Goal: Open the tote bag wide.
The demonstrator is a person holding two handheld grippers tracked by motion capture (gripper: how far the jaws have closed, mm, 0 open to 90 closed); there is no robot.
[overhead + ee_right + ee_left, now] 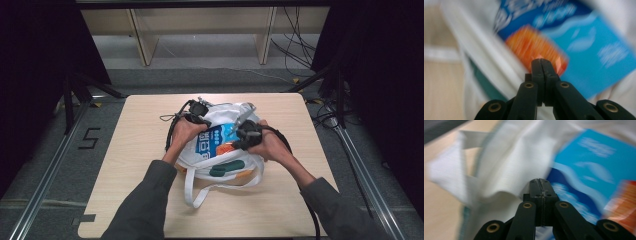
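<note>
Hands press closed grippers against white bag (220, 145).

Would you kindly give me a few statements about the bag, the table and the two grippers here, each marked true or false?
1. A white tote bag with a blue and orange print lies on the wooden table. True.
2. The left gripper has its jaws wide apart. False: they are pressed together.
3. The right gripper has its jaws closed. True.
4. The bag hangs from a hook above the table. False: it rests on the tabletop.
5. A bag strap trails toward the person's side. True.
</note>
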